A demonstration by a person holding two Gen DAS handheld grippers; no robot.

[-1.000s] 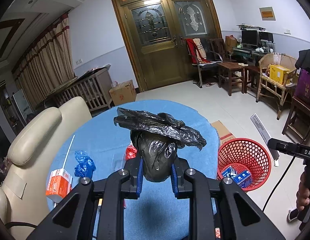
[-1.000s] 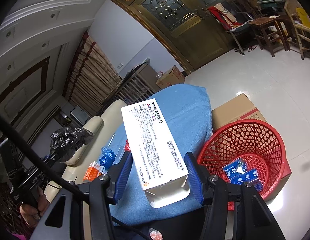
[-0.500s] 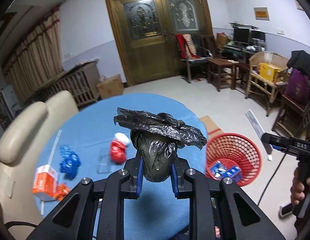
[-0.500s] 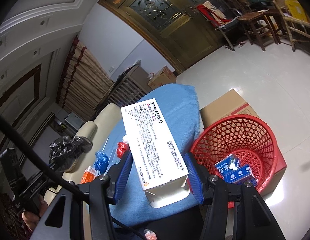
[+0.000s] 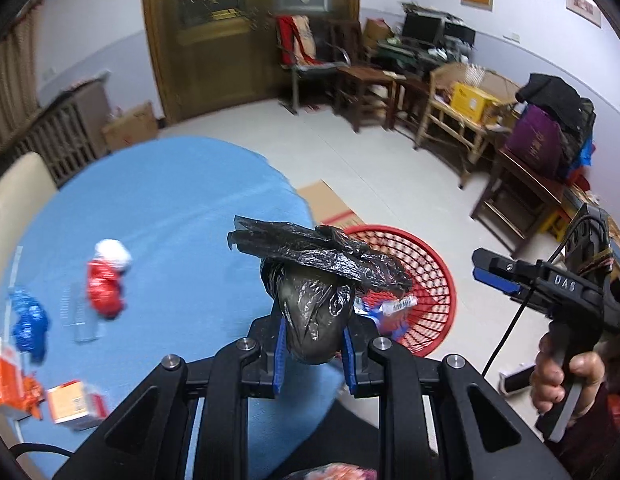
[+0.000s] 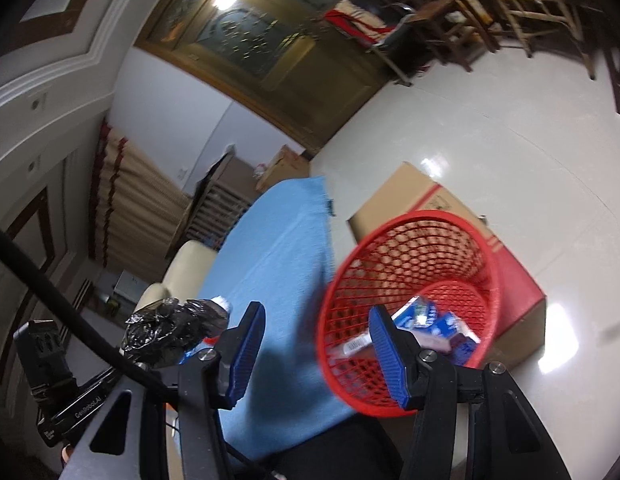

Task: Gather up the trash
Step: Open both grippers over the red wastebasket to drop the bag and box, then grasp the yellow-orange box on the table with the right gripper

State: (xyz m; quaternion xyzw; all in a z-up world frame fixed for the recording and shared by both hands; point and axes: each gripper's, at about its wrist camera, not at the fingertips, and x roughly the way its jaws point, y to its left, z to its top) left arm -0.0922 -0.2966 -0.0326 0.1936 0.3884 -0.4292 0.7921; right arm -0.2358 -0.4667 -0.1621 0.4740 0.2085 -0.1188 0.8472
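Note:
My left gripper [image 5: 314, 354] is shut on a crumpled black plastic bag [image 5: 314, 280] and holds it above the blue table's [image 5: 170, 208] right edge, near the red mesh basket [image 5: 426, 276]. The bag also shows at the left of the right wrist view [image 6: 172, 332]. My right gripper [image 6: 316, 354] is open and empty, just above the red basket [image 6: 410, 264]. Blue and white boxes [image 6: 430, 324] lie inside the basket.
On the table lie a red wrapper [image 5: 106, 280], a blue wrapper [image 5: 28, 320], a clear plastic piece [image 5: 76, 312] and orange cartons [image 5: 66, 402]. A cardboard box [image 6: 438, 204] stands under and behind the basket. A cream chair [image 6: 182, 268] stands left of the table. Wooden furniture [image 5: 450, 120] lines the far wall.
My right gripper has opened and the white box it held is gone from its jaws. Both grippers have swung right, toward the basket. The left still holds the black bag.

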